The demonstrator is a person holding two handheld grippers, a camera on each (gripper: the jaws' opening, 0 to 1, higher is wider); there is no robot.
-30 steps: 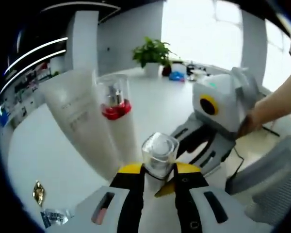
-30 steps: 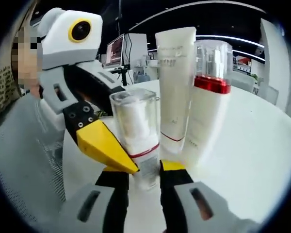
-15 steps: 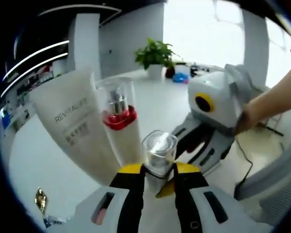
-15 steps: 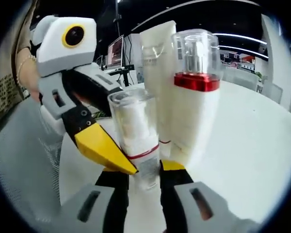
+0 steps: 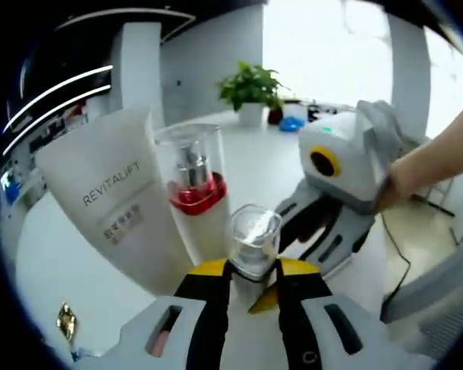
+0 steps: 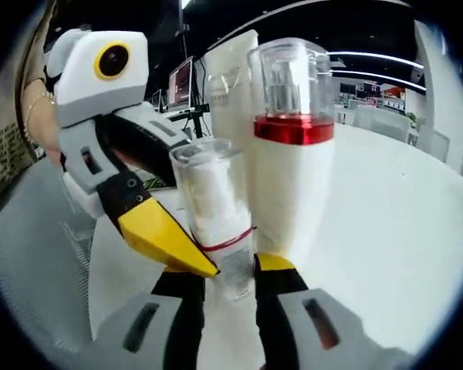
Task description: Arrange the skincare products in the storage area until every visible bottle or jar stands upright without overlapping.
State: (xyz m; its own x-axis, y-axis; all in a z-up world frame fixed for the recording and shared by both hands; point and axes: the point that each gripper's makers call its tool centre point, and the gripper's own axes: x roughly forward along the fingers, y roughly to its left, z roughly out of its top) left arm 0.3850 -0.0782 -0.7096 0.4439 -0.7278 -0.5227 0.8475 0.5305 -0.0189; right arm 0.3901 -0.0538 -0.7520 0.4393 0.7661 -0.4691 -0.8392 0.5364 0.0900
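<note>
I see the white table (image 5: 54, 254) carrying everything; it is wide and mostly bare. On it stands the white tube (image 5: 119, 212), the largest product, with REVITALIFT printed on it, upright on its cap and leaning a little in the left gripper view. In the right gripper view I see the same tube (image 6: 230, 100) behind the others. Just beside it stands the pump bottle (image 5: 197, 196), white body, red collar and clear cap; in the right gripper view this pump bottle (image 6: 289, 162) is upright and partly covers the tube.

The smallest is the small clear-capped bottle (image 6: 214, 212), with a thin red ring, upright, just in front of the pump bottle. My right gripper (image 6: 224, 281) has its jaws pressed on the lower part of this bottle. My left gripper (image 5: 251, 277) pinches the same small clear-capped bottle (image 5: 253, 243) from the other side; I see its cap top between the yellow tips.

In the right gripper view the left gripper (image 6: 166, 243) comes in from the left, its yellow tip touching the bottle. In the left gripper view the right gripper (image 5: 324, 231) comes from the right, held by a hand (image 5: 401, 189).
</note>
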